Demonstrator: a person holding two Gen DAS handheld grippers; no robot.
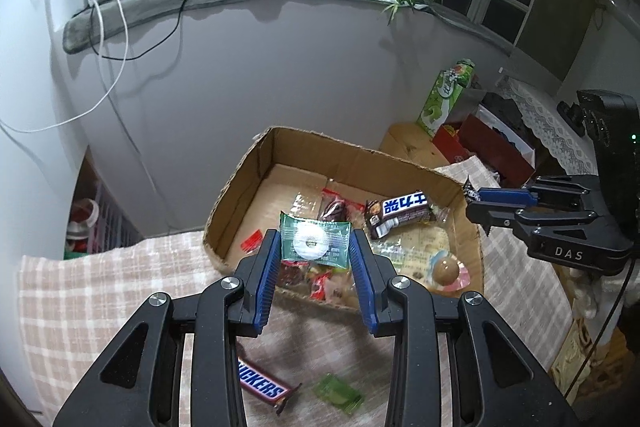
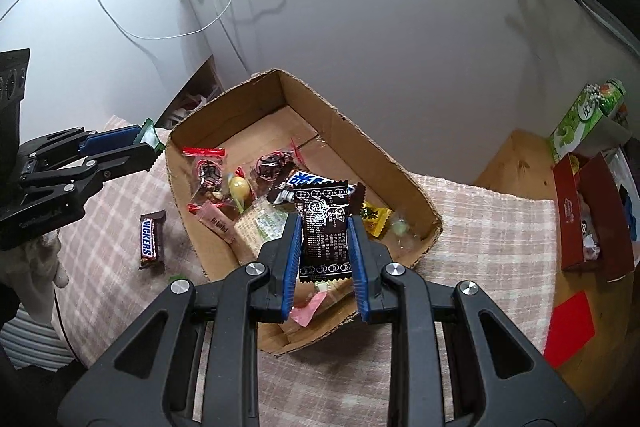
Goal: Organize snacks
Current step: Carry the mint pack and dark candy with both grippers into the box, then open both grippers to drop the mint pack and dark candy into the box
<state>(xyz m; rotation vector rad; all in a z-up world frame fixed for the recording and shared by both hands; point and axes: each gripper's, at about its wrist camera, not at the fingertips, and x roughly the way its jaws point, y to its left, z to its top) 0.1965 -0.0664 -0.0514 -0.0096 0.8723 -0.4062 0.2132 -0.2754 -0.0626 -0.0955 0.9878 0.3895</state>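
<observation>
Hovering over the cardboard box [image 1: 240,183], the left claw [image 1: 316,247] grips a green packet [image 1: 315,242]; the right claw [image 2: 325,247] clamps a dark brown packet [image 2: 325,231].

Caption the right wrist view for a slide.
Right tool holds a dark brown snack packet over the cardboard box of snacks; Snickers bar lies outside.

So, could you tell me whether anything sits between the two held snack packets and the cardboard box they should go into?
Nothing visible does. The left gripper holds the green packet and the right gripper the dark brown packet, both above the cardboard box, whose top is open. Only loose snacks lie on its floor.
</observation>
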